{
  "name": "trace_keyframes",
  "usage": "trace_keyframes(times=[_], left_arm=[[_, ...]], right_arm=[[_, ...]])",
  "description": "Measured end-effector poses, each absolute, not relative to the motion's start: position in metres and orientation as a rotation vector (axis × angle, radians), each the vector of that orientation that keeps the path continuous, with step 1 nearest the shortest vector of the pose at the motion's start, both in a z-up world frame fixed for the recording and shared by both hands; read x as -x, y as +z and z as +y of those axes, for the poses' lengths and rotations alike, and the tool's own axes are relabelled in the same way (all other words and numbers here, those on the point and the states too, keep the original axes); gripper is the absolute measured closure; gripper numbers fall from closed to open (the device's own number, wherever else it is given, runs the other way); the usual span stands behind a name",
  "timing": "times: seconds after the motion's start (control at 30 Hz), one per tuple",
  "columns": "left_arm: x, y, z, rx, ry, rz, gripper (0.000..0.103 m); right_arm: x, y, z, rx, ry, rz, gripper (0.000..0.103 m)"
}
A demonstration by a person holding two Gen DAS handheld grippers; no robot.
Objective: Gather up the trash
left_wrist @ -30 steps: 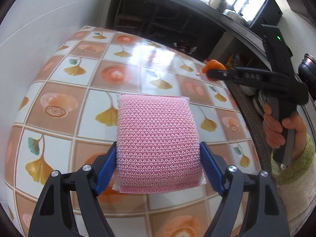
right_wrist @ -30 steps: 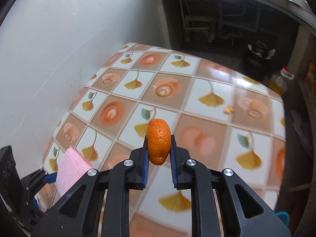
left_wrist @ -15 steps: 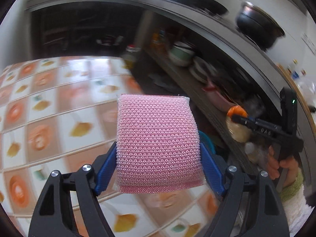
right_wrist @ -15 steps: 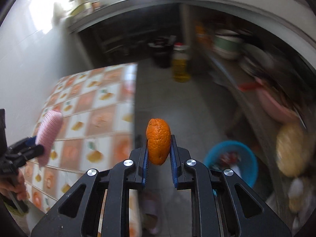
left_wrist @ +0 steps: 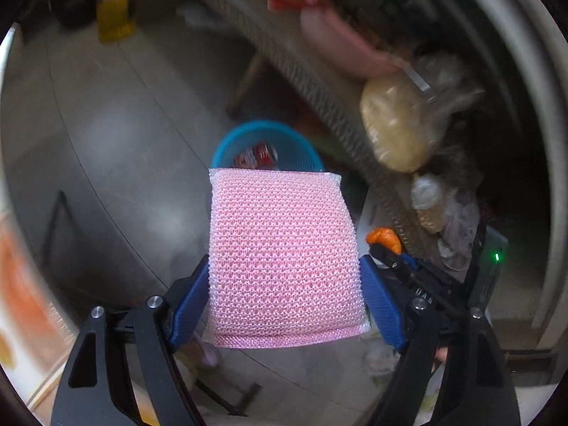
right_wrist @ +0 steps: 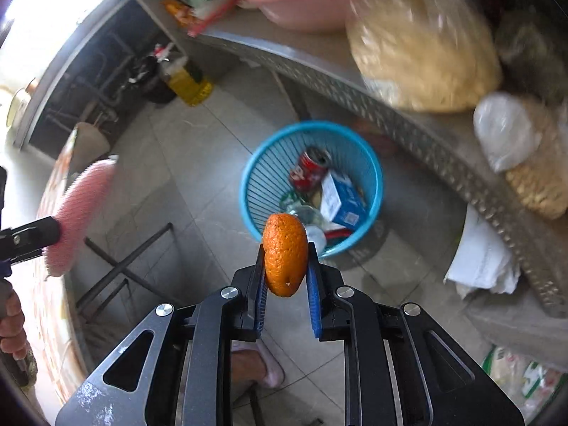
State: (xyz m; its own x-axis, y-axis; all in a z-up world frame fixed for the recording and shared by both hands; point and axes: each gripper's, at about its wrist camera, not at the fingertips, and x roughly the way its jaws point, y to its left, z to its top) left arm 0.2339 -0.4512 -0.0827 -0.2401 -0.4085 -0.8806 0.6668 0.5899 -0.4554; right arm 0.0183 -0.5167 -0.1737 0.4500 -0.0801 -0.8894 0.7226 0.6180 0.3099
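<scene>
Carrying 2 bits of trash toward the blue bin [right_wrist: 369, 163] on the floor, neither dropped yet. Bin already has a red can [right_wrist: 307, 174] and a box. Left gripper [left_wrist: 284, 280] jaws, spread wide, squeeze a pink mesh sponge [left_wrist: 284, 259]; right gripper [right_wrist: 285, 277] jaws, nearly closed, pinch a dimpled orange peel [right_wrist: 284, 252]. Both sit short of the bin's rim.

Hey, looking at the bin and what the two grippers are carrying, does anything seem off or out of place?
Nothing looks spilled or broken. The blue basket stands upright on the floor with a red can and blue carton inside. One oddity: the left gripper carries a pink sponge that looks clean and intact, unlike the orange peel.
</scene>
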Motion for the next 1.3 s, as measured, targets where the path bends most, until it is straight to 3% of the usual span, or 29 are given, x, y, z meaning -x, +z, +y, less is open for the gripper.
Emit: trace_keyframes(times=[0.3,0.33,0.43,0.63,1.0,1.3], left_arm=[[-0.241,-0.154,-0.543,-0.293,-0.931,1.562,0.021],[-0.244,-0.155,-0.545,-0.287,-0.933,1.56,0.018],[-0.251,-0.165,-0.555,-0.258,-0.938,1.542,0.008],[-0.258,-0.17,-0.547,-0.17,-0.918,1.587,0.007],[-0.245,-0.089,-0.493,-0.121,-1.023,1.422,0.007],[-0.186,0.026,-0.382,-0.095,-1.093,1.063,0.006]], right_arm=[[-0.062,-0.226,-0.566,-0.806,-0.568,1.03,0.079],[-0.067,-0.232,-0.572,-0.806,-0.561,1.03,0.075],[-0.078,-0.249,-0.589,-0.803,-0.588,1.023,0.046],[-0.068,-0.254,-0.597,-0.843,-0.607,1.007,0.043],[-0.039,-0.192,-0.54,-0.672,-0.593,0.912,0.042],[-0.003,-0.084,-0.426,-0.411,-0.536,0.729,0.014]])
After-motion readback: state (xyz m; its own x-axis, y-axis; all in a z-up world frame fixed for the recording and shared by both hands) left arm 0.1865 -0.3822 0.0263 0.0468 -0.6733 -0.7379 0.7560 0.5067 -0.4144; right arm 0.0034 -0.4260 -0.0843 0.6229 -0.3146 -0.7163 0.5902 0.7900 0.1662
